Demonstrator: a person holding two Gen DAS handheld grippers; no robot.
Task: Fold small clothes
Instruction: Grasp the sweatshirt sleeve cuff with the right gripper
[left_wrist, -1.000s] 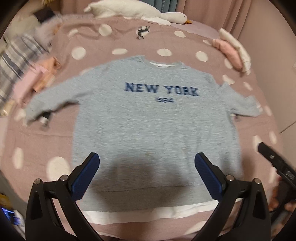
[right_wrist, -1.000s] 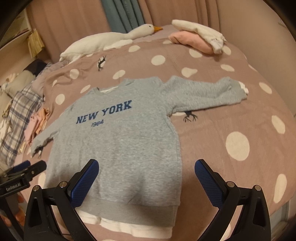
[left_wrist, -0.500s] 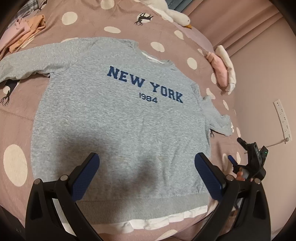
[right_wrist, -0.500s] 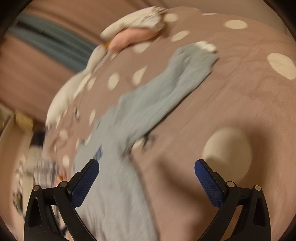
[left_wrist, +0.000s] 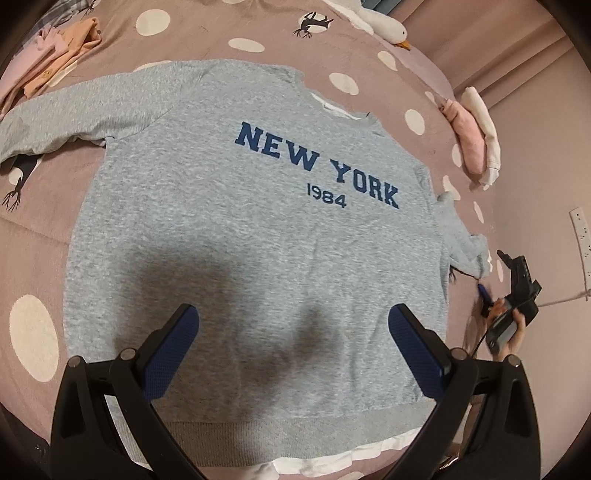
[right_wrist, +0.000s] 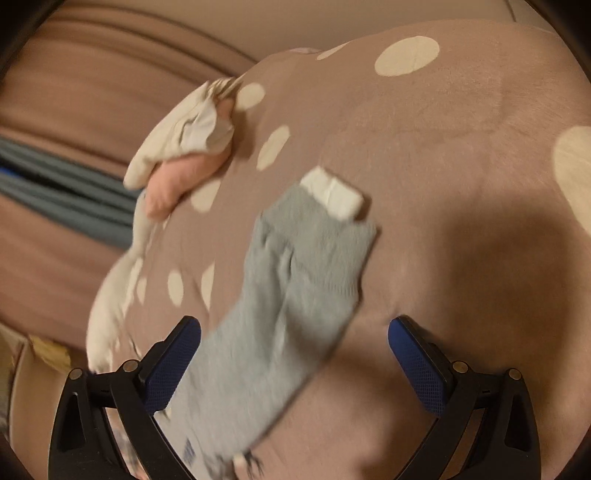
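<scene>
Sweatshirt (left_wrist: 258, 229), grey with "NEW YORK 1984" in blue, lies spread flat and face up on your polka-dot bedspread (left_wrist: 33, 229), white undershirt hem showing below its ribbed band. Your left gripper (left_wrist: 293, 347) hangs over the lower body with its blue pads wide apart, nothing between them, its shadow dark on the cloth. Your right gripper (right_wrist: 294, 354) points along the sleeve (right_wrist: 295, 266), which runs between the jaws to a white cuff (right_wrist: 332, 195); the jaws have just been narrowing a little yet stand wide and press on nothing. From the left wrist that tool (left_wrist: 517, 295) shows beside the sweatshirt's right edge, held in your hand (left_wrist: 515, 338).

Around it: one pile of folded pink and cream clothes (left_wrist: 476, 144) near the far corner, one orange and pink heap (left_wrist: 55, 48) beyond the other sleeve, one white goose toy (left_wrist: 384, 26) at the bed's head. Pink curtains (right_wrist: 74, 92) and a wall socket strip (left_wrist: 581, 236) border the bed. The right wrist view is blurred.
</scene>
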